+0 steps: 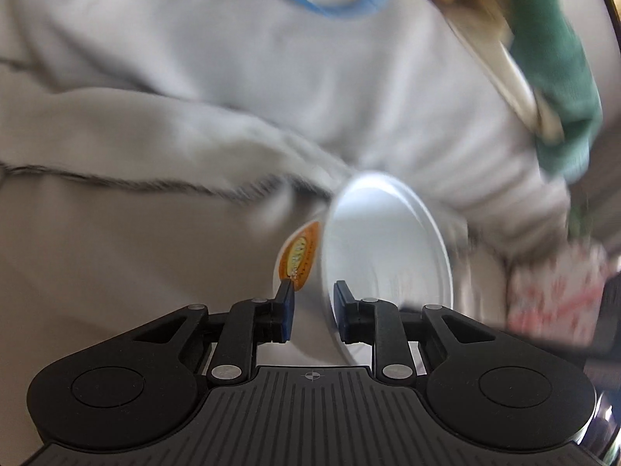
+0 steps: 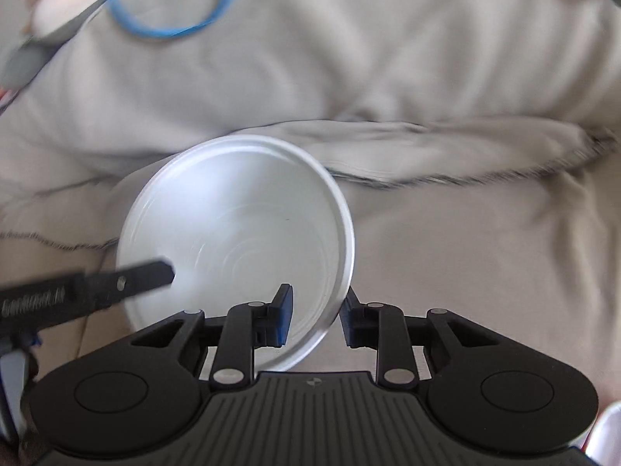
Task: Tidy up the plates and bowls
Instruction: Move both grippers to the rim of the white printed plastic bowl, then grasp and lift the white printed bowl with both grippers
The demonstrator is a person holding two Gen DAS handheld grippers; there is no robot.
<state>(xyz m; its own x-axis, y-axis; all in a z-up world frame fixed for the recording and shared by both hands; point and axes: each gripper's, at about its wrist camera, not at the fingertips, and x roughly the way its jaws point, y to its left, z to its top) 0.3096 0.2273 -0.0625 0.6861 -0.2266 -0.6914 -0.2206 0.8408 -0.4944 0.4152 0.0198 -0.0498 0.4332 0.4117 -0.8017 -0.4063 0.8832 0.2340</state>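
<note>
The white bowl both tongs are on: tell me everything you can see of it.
The white bowl looks like thin disposable plastic or paper, smooth inside with faint rings at the bottom and a rolled rim. Outside it carries an orange label. It is empty, tipped on its side above beige fabric. The right tongs and left tongs each straddle its wall.

Left gripper [image 1: 312,312] clamps its blue-padded fingers [image 1: 286,310] on the wall of a tilted white plastic bowl [image 1: 388,248]; right gripper [image 2: 316,316] likewise pinches the bowl's rim, one finger inside, one outside, both grippers level and close together.
</note>
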